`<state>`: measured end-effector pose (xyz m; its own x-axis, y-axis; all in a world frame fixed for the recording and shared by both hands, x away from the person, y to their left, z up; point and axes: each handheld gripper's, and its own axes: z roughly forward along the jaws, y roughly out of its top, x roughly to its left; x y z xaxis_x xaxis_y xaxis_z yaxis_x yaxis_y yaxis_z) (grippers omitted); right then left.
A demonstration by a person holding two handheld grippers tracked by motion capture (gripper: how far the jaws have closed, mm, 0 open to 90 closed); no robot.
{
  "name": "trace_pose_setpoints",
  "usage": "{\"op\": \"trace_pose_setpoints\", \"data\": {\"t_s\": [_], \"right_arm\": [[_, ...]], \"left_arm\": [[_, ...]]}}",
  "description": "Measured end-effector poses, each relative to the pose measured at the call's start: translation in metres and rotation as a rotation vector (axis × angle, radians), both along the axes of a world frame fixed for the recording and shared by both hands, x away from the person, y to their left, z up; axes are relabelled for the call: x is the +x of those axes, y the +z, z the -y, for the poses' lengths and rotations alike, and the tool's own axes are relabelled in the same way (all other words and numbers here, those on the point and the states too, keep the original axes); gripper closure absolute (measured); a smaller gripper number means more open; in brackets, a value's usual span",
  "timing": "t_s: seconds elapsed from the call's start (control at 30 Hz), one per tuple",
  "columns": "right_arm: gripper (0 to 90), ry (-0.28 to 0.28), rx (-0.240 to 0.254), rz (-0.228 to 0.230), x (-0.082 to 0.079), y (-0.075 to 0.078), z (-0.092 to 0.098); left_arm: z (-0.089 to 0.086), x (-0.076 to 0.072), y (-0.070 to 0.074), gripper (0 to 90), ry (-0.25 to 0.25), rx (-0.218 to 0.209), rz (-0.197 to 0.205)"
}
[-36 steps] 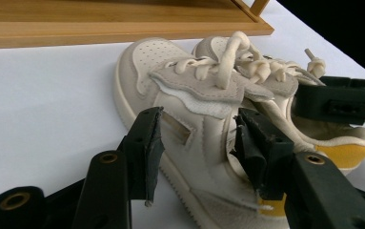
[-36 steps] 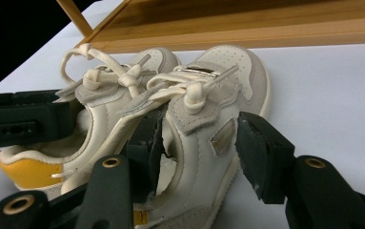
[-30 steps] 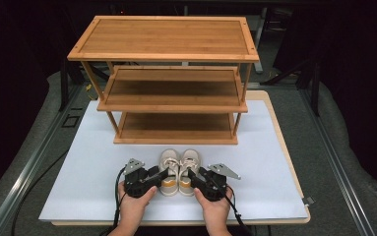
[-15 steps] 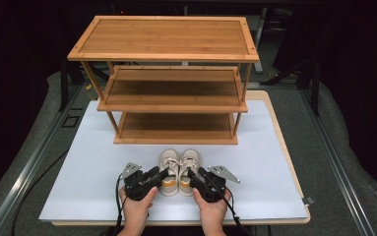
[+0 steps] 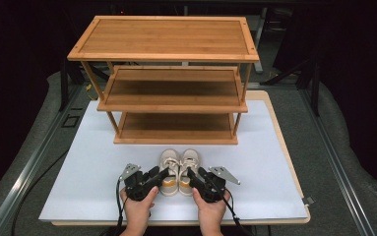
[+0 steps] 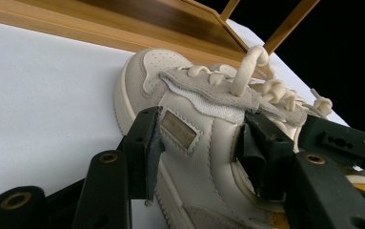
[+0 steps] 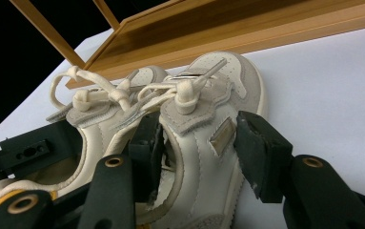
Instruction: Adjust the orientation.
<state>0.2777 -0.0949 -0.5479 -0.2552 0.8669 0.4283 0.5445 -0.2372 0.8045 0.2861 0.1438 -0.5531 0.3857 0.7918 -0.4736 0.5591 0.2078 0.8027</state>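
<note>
2 small cream shoes sit side by side on the white surface [image 5: 78, 167], just in front of the wooden shoe rack [image 5: 171, 78]. The left tool [image 5: 162, 173] is clamped across the left shoe [image 5: 169, 167]; its pads press both sides of the upper. The right tool [image 5: 192, 173] straddles the right shoe [image 5: 190, 164], seemingly gripping it as well.

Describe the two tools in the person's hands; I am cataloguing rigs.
Each hand-held gripper, left and right, is black with two blocky jaws, brass-coloured rivets, a grey three-cornered plate on top and a black cable trailing back. Forearms are bare; no sleeves show.
</note>
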Motion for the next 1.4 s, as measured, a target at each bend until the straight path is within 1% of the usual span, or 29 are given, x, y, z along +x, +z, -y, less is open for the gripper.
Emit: {"op": "trace_pose_setpoints", "data": {"t_s": [0.13,0.17,0.2,0.27,0.3,0.4,0.43,0.47,0.5,0.6,0.63,0.7,0.73,0.77,0.9,0.97,1.0,1.07,1.13,1.17,1.2,1.23,1.33,1.37,1.4], "right_arm": [[53.7,-0.004,0.005,-0.009,-0.0003,0.0003,0.0003],[53.9,-0.011,0.008,0.0,0.0004,-0.0001,-0.0004],[54.0,-0.011,-0.003,-0.003,0.0003,0.0004,-0.0005],[54.3,-0.009,0.005,0.008,0.001,-0.0002,-0.0006],[54.4,0.001,-0.002,-0.011,0.0002,0.0009,0.0005],[54.7,0.009,0.005,-0.015,0.0004,0.0012,0.0013],[54.8,-0.004,0.005,-0.012,0.0008,0.001,0.0008],[54.9,-0.002,0.016,-0.002,0.0013,0.0004,0.0006],[55.0,-0.005,0.006,-0.011,0.0009,0.0011,0.0008],[55.1,-0.004,0.012,-0.016,0.0015,0.0019,0.0011],[55.1,0.009,0.018,-0.017,0.0016,0.002,0.0018],[55.2,0.009,0.021,-0.02,0.0016,0.0022,0.0021],[55.3,0.012,0.015,-0.024,0.0013,0.0026,0.0024],[55.4,0.008,0.021,-0.014,0.0017,0.0021,0.0017],[57.0,0.007,0.023,-0.019,0.001,0.0029,0.0023],[57.4,0.008,0.024,-0.021,0.0008,0.0033,0.0025],[57.5,0.001,0.028,-0.014,0.0013,0.003,0.0018],[57.7,-0.003,0.019,-0.021,0.001,0.0036,0.0018],[57.7,0.007,0.02,-0.017,0.0009,0.0031,0.0023],[57.7,0.009,0.009,-0.022,0.0004,0.0035,0.0025],[57.6,-0.003,0.002,-0.016,0.0002,0.0032,0.0016],[57.5,0.001,-0.001,-0.019,0.0,0.0033,0.0015],[57.6,0.015,0.003,-0.017,0.0002,0.0033,0.0024],[57.9,0.005,0.006,-0.006,0.001,0.0028,0.0015],[58.1,0.006,0.007,-0.004,0.0013,0.0028,0.0016]], "left_arm": [[0.0001,0.0001,-0.0001,52.3,0.0,-0.001,0.0],[0.0001,0.0003,0.0001,52.4,-0.002,0.001,0.001],[0.0,0.0003,0.0001,52.5,-0.002,0.003,0.001],[-0.0001,0.0004,0.0001,52.8,-0.004,0.003,0.002],[-0.0003,0.0005,0.0002,52.9,-0.005,0.004,0.0],[0.0002,0.0005,0.0006,53.1,-0.003,0.008,0.001],[0.0004,0.0004,0.0009,53.2,-0.003,0.013,0.0],[0.0008,0.0004,0.0012,53.3,-0.001,0.014,0.002],[0.001,0.0004,0.0017,53.5,-0.003,0.017,0.001],[0.0006,0.0008,0.0022,53.9,-0.007,0.022,-0.002],[0.0005,0.0008,0.0025,54.1,-0.009,0.026,-0.002],[0.0004,0.0008,0.0027,54.3,-0.01,0.027,-0.002],[0.0004,0.0007,0.0027,54.6,-0.01,0.027,-0.001],[0.0005,0.0006,0.0028,54.6,-0.01,0.028,-0.001],[0.0011,0.0003,0.0044,54.9,-0.01,0.048,-0.002],[0.0007,0.0007,0.0045,55.1,-0.013,0.047,-0.004],[0.0005,0.0007,0.0044,55.1,-0.014,0.045,-0.005],[0.0007,0.0007,0.0043,55.1,-0.012,0.043,-0.005],[0.0007,0.0006,0.0045,55.1,-0.011,0.044,-0.006],[0.0007,0.0005,0.0045,55.1,-0.01,0.044,-0.007],[0.0008,0.0005,0.0046,55.1,-0.01,0.044,-0.007],[0.0009,0.0007,0.0048,55.2,-0.011,0.044,-0.007],[0.0007,0.0006,0.0053,55.7,-0.013,0.051,-0.008],[0.001,0.0004,0.0057,56.0,-0.013,0.054,-0.008],[0.0011,0.0,0.0066,56.8,-0.014,0.062,-0.007]]}}
